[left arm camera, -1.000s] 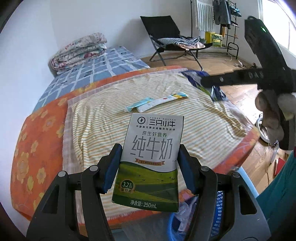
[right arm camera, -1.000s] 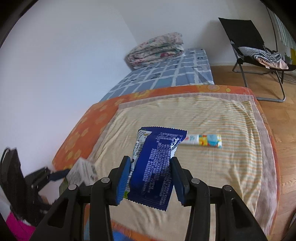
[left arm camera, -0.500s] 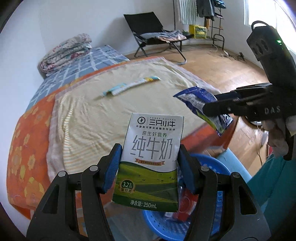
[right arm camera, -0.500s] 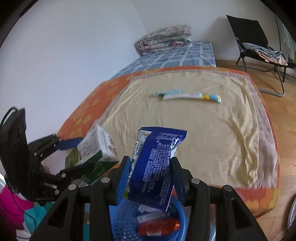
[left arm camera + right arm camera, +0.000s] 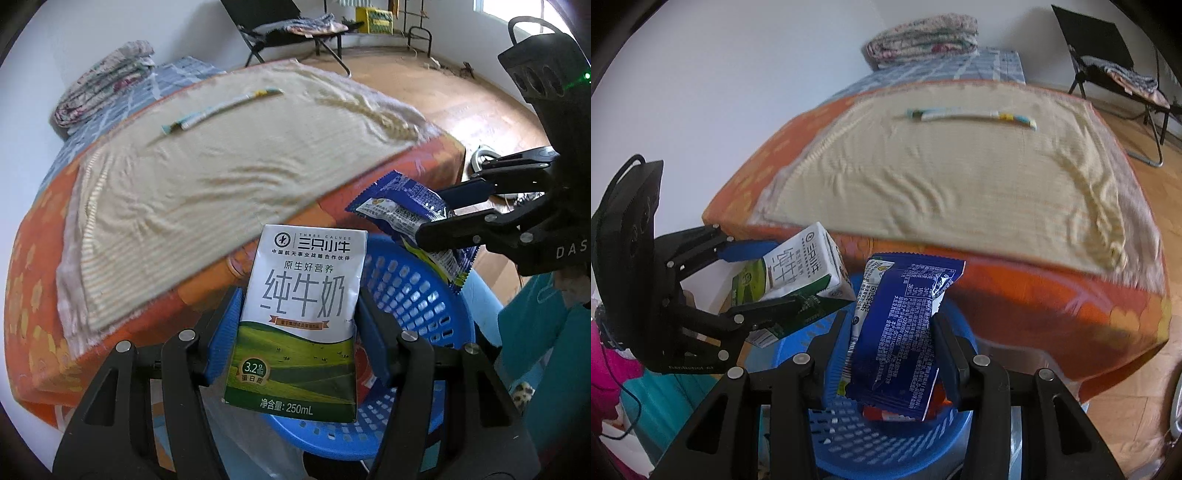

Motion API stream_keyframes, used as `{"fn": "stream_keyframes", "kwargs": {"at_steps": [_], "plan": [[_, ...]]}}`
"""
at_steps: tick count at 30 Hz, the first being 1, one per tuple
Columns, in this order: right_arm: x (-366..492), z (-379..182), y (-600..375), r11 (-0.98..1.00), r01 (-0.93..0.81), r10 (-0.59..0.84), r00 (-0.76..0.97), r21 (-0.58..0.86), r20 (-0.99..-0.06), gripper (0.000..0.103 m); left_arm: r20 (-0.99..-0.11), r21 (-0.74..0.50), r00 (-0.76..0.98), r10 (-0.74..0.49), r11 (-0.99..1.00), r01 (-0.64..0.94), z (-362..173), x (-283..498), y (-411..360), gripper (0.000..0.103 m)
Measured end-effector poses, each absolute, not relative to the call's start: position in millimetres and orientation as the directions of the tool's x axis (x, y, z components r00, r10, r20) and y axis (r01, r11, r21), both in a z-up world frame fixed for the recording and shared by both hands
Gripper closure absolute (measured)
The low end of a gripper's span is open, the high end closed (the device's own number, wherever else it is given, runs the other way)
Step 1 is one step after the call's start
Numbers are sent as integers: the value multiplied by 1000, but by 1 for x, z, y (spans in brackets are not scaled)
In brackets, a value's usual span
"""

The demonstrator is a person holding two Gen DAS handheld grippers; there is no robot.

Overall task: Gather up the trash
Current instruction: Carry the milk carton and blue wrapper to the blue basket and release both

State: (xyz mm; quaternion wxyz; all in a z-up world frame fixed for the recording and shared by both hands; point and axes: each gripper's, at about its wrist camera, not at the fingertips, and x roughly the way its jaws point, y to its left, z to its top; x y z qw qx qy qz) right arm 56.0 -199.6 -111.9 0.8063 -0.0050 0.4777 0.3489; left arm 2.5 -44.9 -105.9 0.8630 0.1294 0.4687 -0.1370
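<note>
Left wrist view: left gripper (image 5: 299, 325) clamps the milk carton (image 5: 301, 310), right gripper (image 5: 886, 345) pinches the blue wrapper (image 5: 901, 332), both now lowered over the blue basket (image 5: 413, 291), off the bed (image 5: 207, 177).

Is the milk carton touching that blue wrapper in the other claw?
Apart. In the right wrist view, the carton ends left of the wrapper, with basket showing between them. The left wrist view shows a gap too.
</note>
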Motion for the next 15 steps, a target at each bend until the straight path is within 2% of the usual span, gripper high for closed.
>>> {"fn": "stream_keyframes", "kwargs": {"at_steps": [15], "plan": [[47, -143, -197, 763, -566, 521, 251, 313, -816, 55, -893, 80, 436, -110, 915, 395, -140, -5, -53, 39]]}}
